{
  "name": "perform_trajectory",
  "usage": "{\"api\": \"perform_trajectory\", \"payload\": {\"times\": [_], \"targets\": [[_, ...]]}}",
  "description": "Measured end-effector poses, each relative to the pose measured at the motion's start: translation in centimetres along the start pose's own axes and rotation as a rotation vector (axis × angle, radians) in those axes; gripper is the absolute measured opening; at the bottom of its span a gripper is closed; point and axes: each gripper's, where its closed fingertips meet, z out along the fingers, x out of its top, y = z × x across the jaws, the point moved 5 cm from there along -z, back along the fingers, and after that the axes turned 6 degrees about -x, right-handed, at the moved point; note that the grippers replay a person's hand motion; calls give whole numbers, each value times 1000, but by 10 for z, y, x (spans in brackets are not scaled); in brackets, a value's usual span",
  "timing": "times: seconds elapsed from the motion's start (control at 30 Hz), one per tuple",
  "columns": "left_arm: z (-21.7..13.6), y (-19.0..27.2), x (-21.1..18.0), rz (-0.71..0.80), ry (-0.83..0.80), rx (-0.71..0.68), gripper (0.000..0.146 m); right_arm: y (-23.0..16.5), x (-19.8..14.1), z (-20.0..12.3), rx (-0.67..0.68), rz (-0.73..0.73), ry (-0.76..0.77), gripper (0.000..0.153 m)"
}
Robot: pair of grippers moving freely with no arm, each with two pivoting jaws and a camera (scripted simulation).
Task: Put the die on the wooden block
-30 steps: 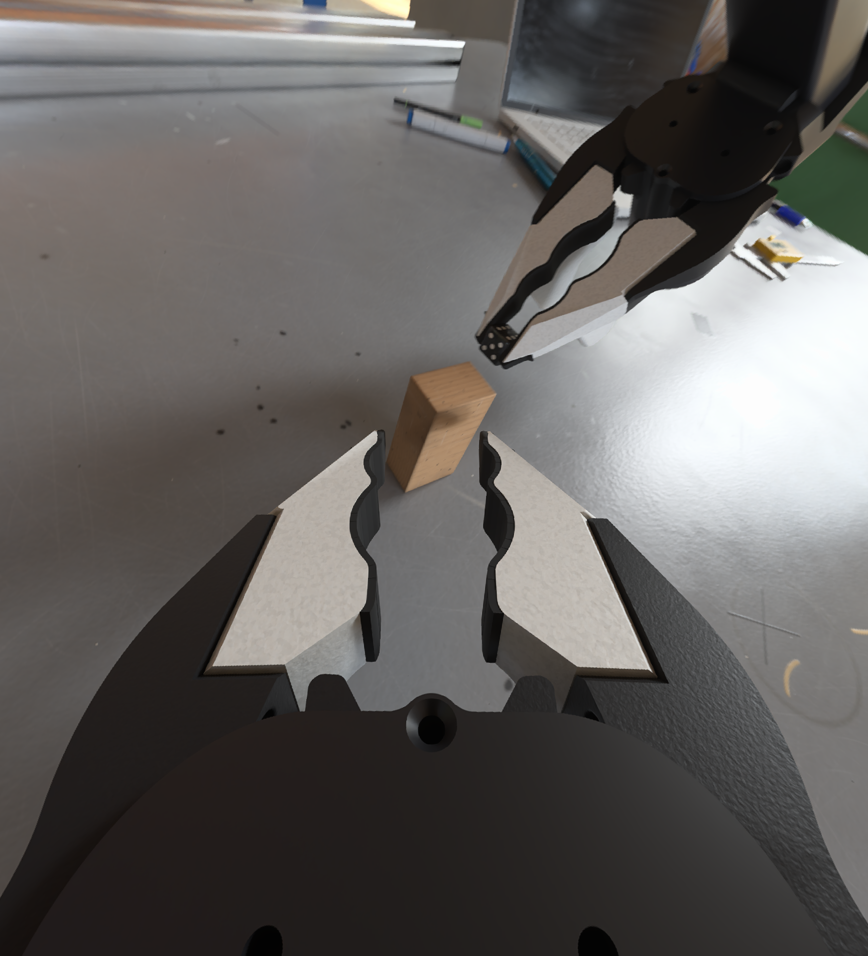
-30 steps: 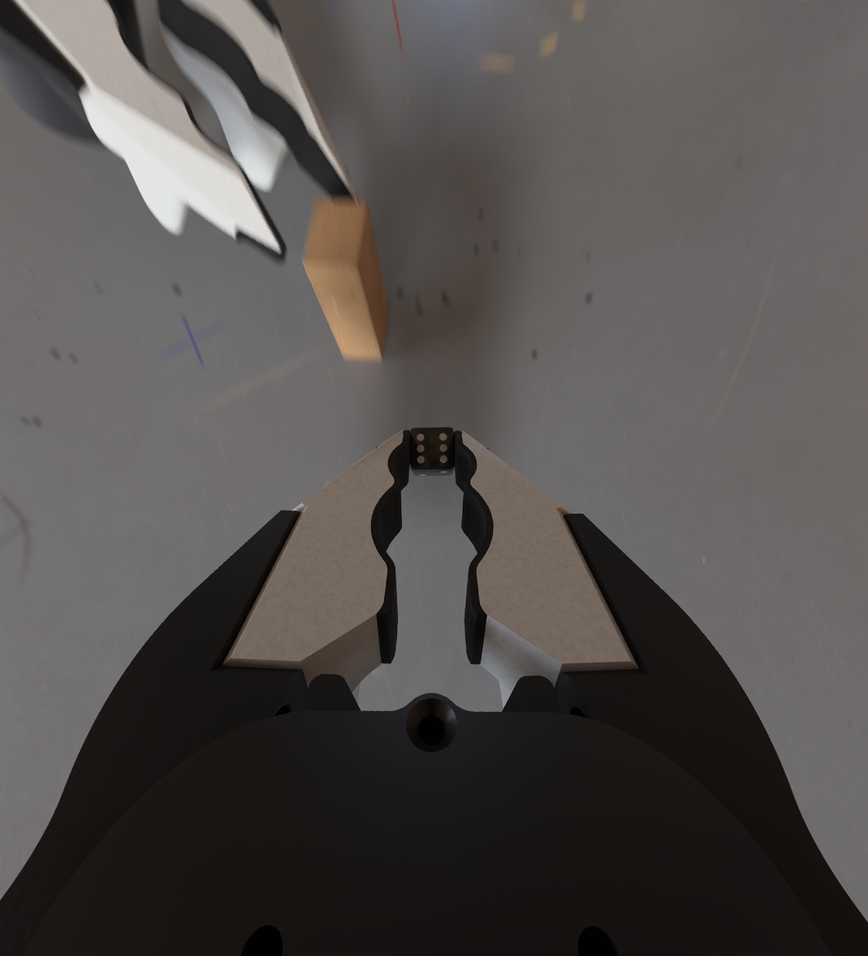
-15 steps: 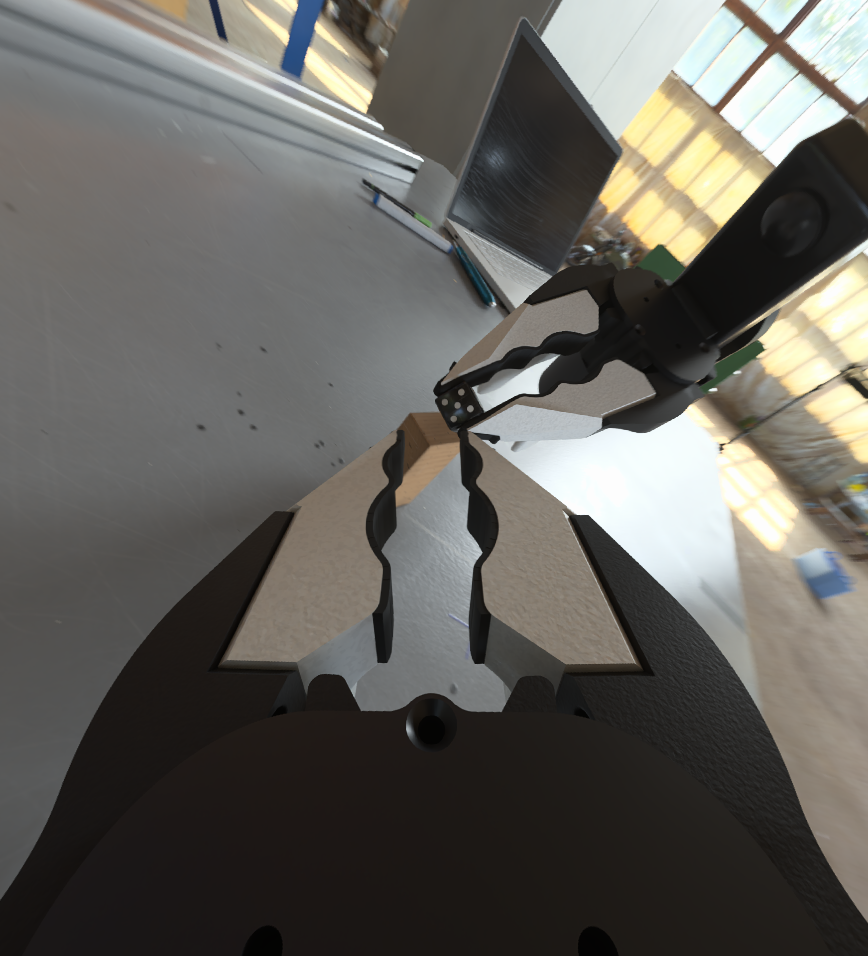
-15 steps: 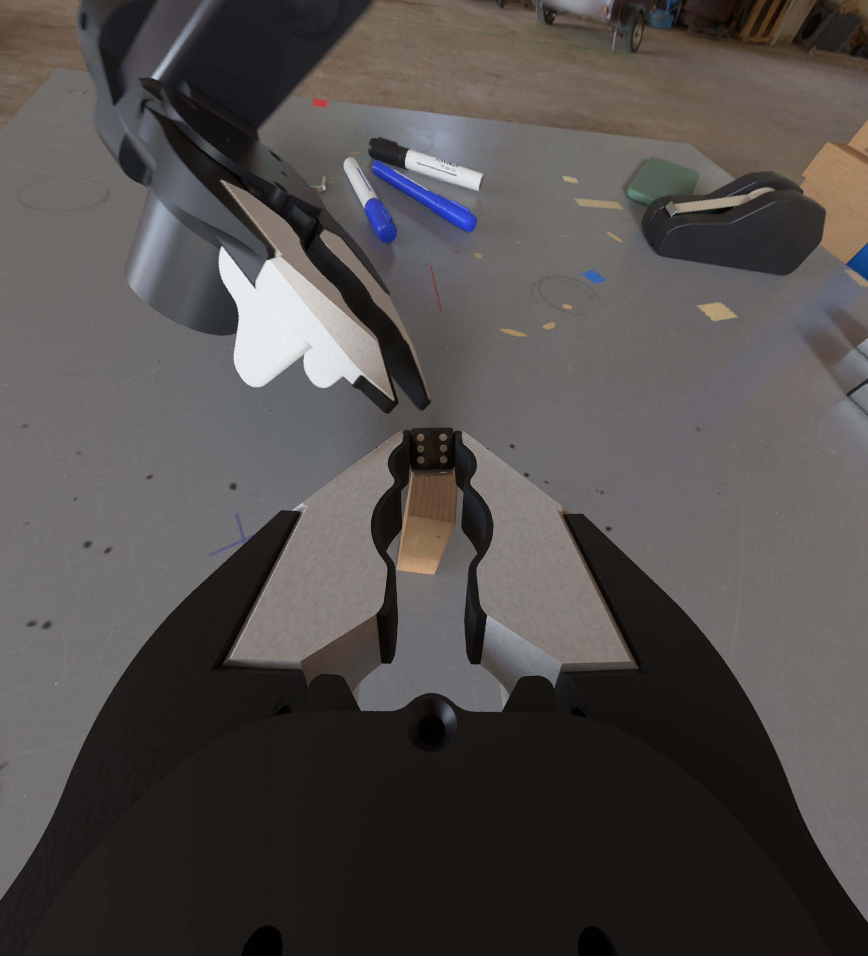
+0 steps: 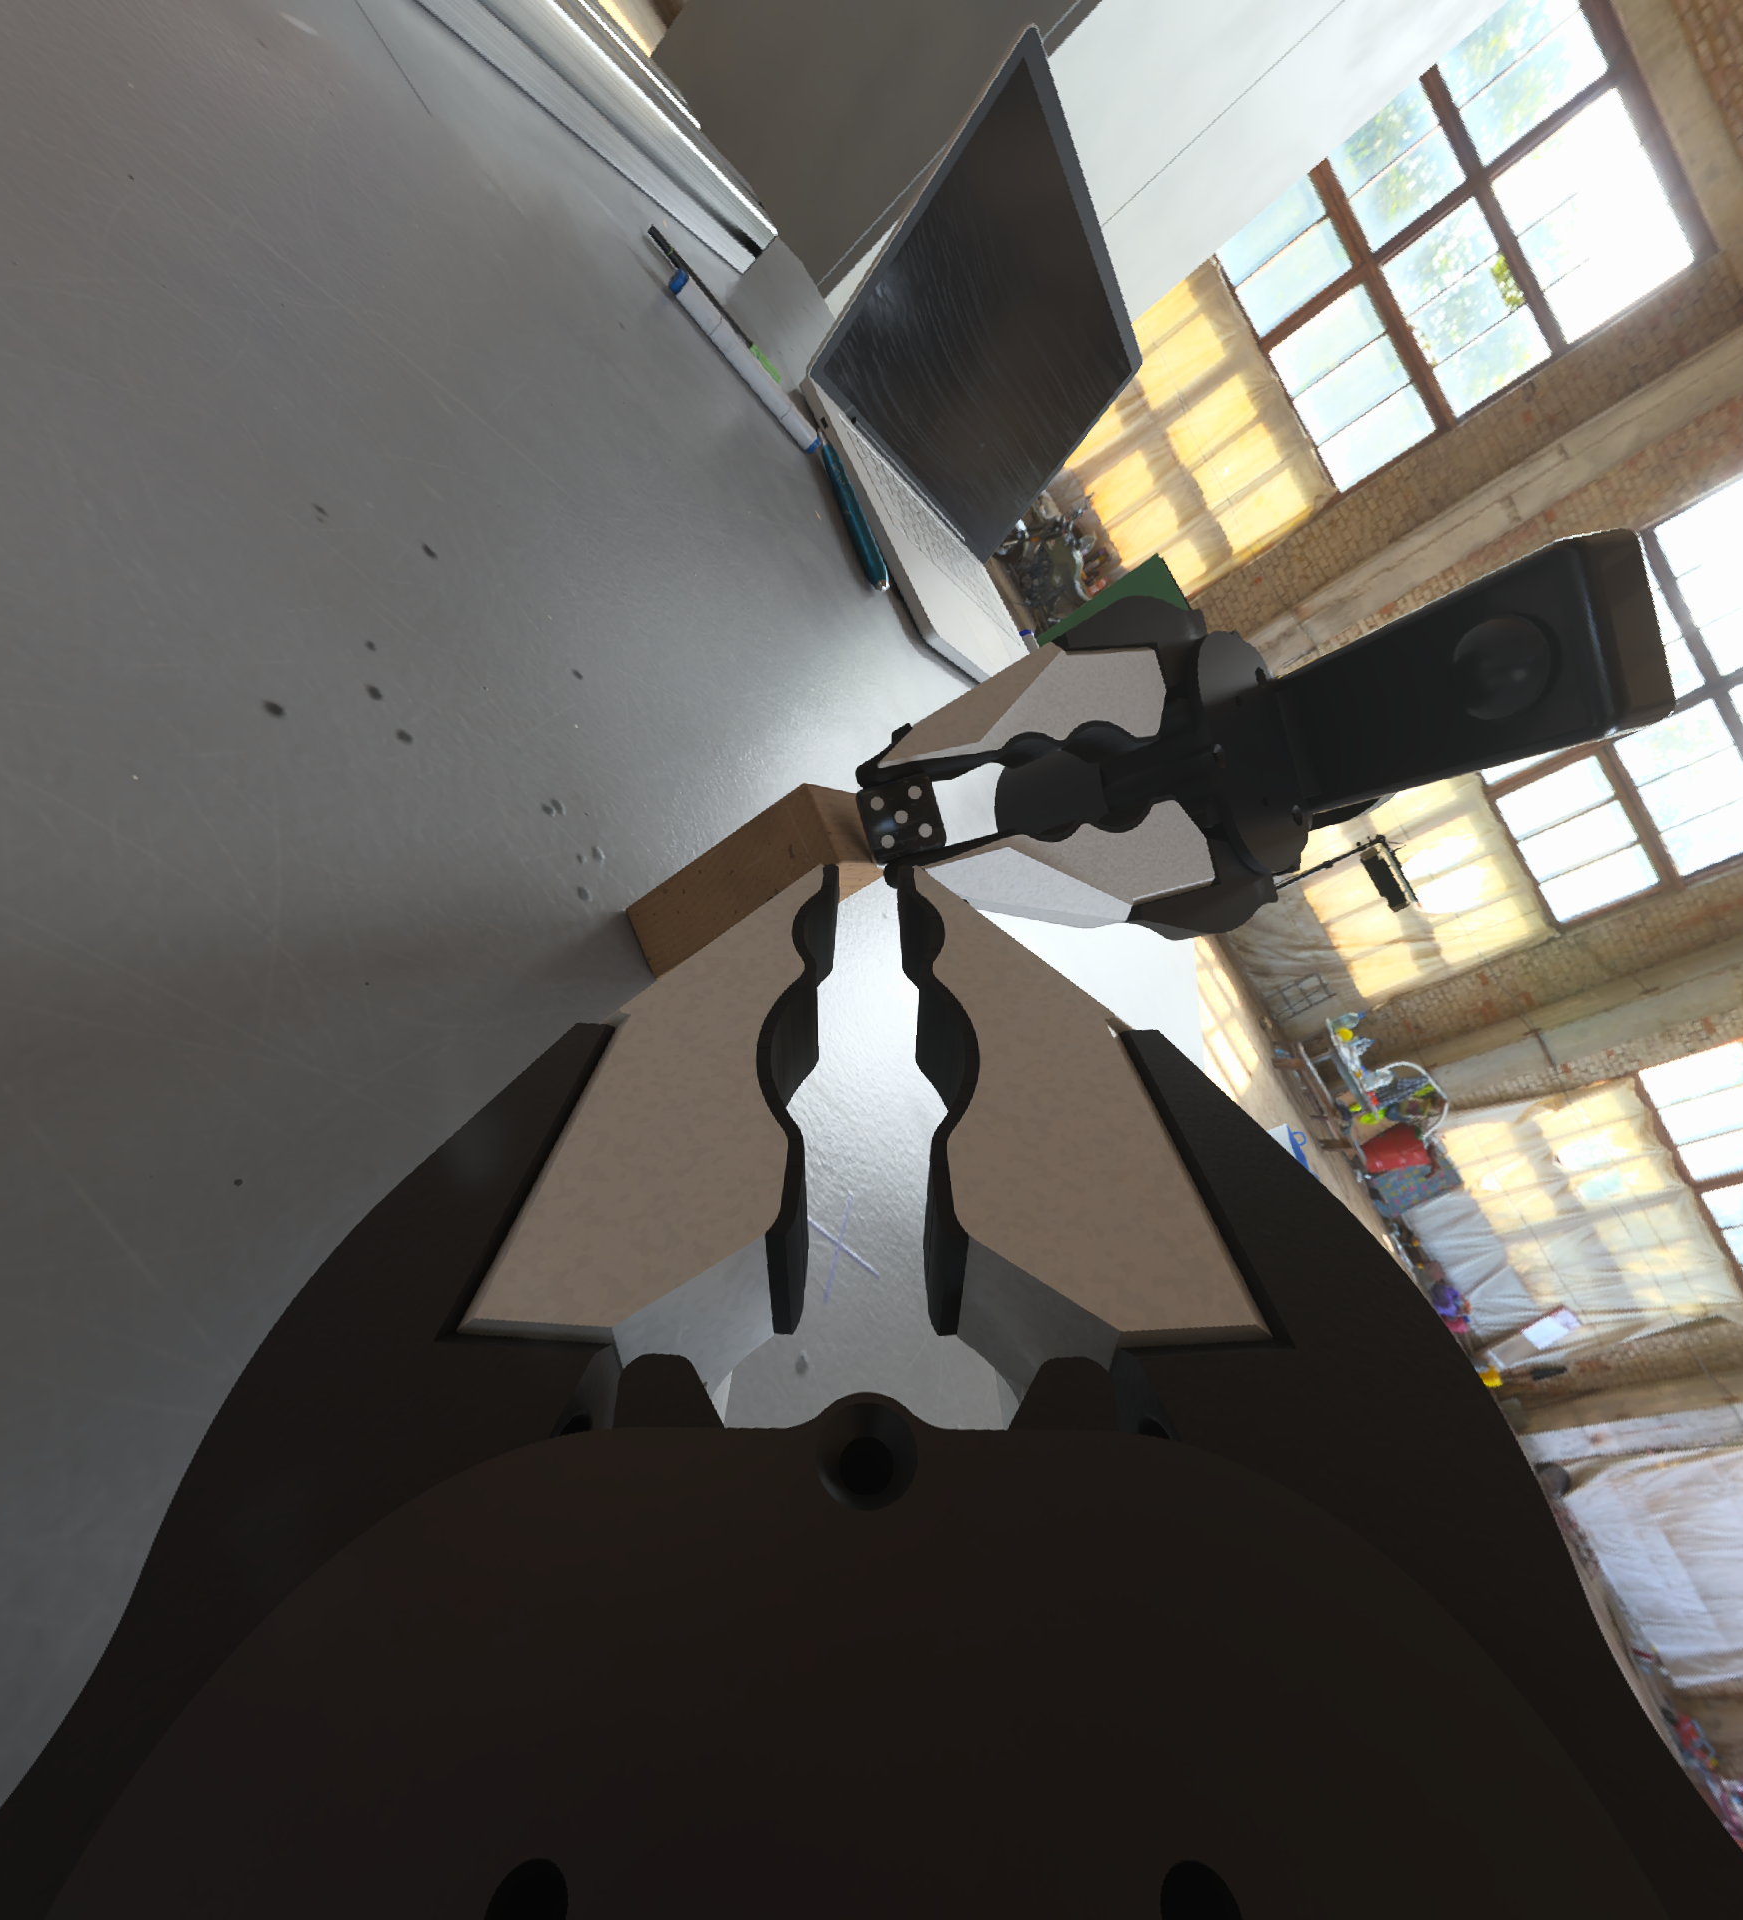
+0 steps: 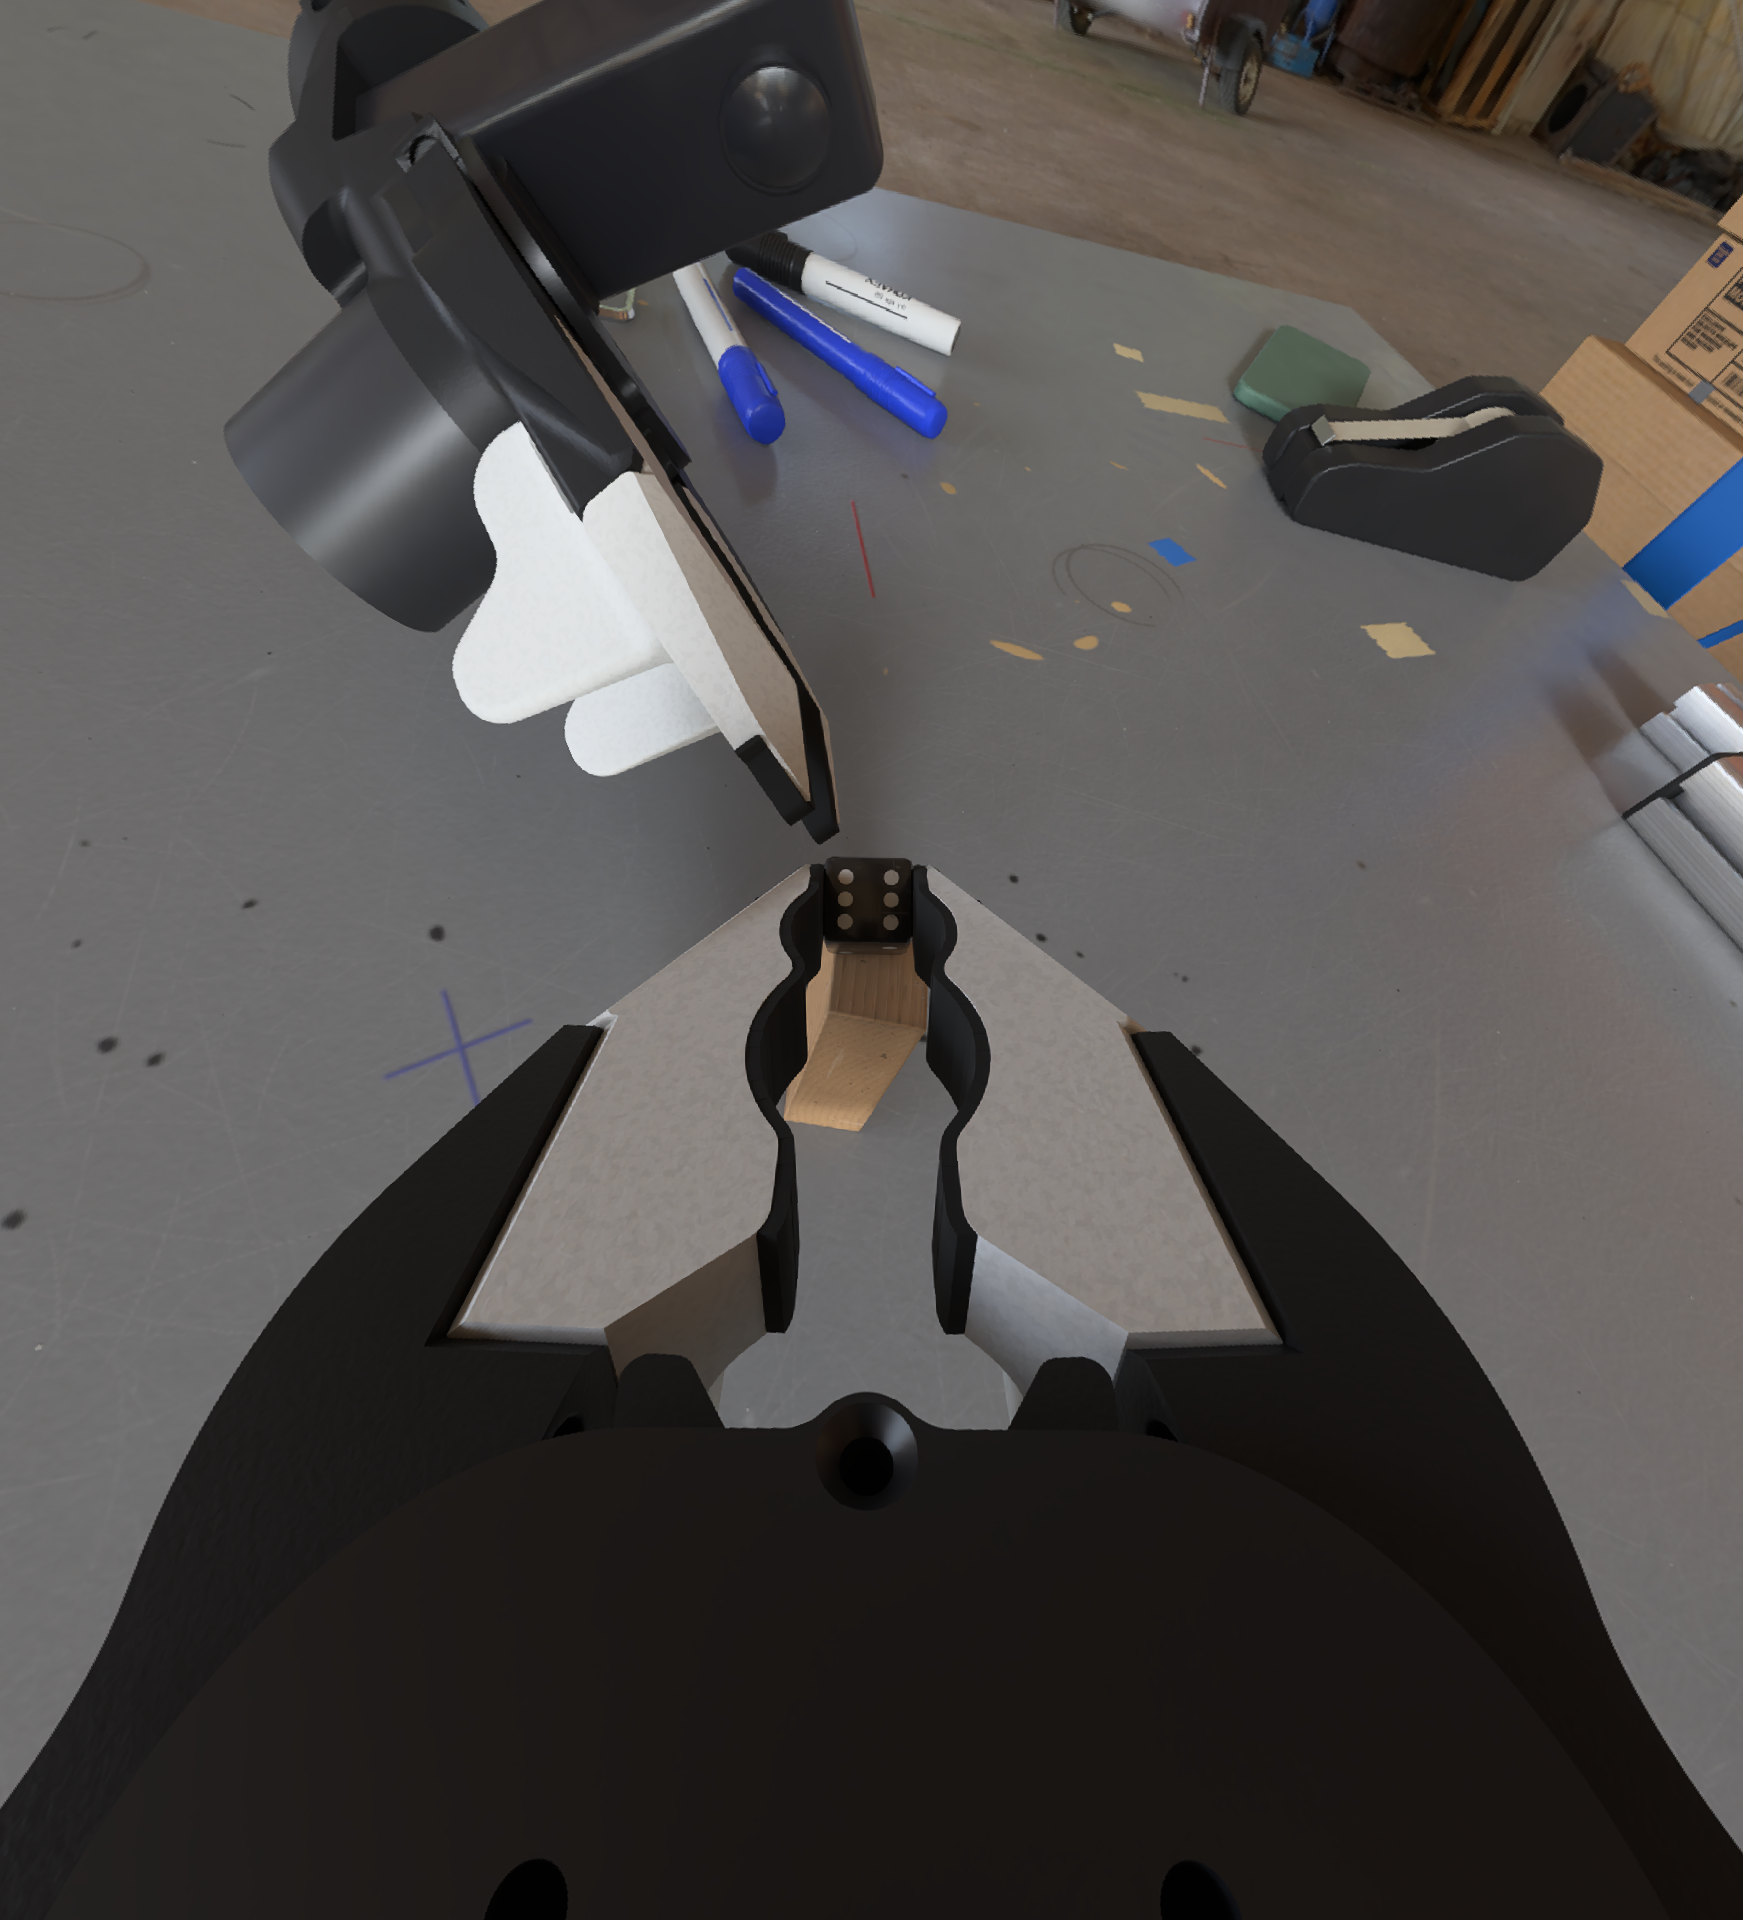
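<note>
The black die (image 6: 869, 899) is pinched between the fingertips of my right gripper (image 6: 869, 883). It hangs just over the far end of the wooden block (image 6: 862, 1039), which lies on the grey table (image 6: 1262, 935) and shows between my right fingers. In the left wrist view the die (image 5: 903, 816) sits right at the block's (image 5: 732, 894) upper end, held by the right gripper (image 5: 888, 821) coming from the right. My left gripper (image 5: 865, 881) is almost shut with nothing between its tips, close beside the block and die. It also shows in the right wrist view (image 6: 815, 821).
An open laptop (image 5: 971, 343) and pens (image 5: 732, 332) lie at the table's far side. Three markers (image 6: 836, 353), a green eraser (image 6: 1298, 374) and a black tape dispenser (image 6: 1428, 488) lie beyond. Cardboard boxes (image 6: 1719, 343) and metal rails (image 6: 1740, 831) stand at the right.
My right gripper has carried the die from beside the block to just over it. My left gripper has narrowed its jaws, rolled sideways and drawn up to the block and die.
</note>
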Motion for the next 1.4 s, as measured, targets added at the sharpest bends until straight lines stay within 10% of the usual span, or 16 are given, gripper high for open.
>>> {"api": "perform_trajectory", "payload": {"times": [0.43,0.77,1.4], "targets": [[-5,-8,6,22,39,60,2,5,-4,3,-17,77,-4,35],[-7,5,12,413,53,273,2,4,-4,18,139,714,-38,47],[-4,11,8,604,29,359,2,8,4,16,160,865,72,42]]}}
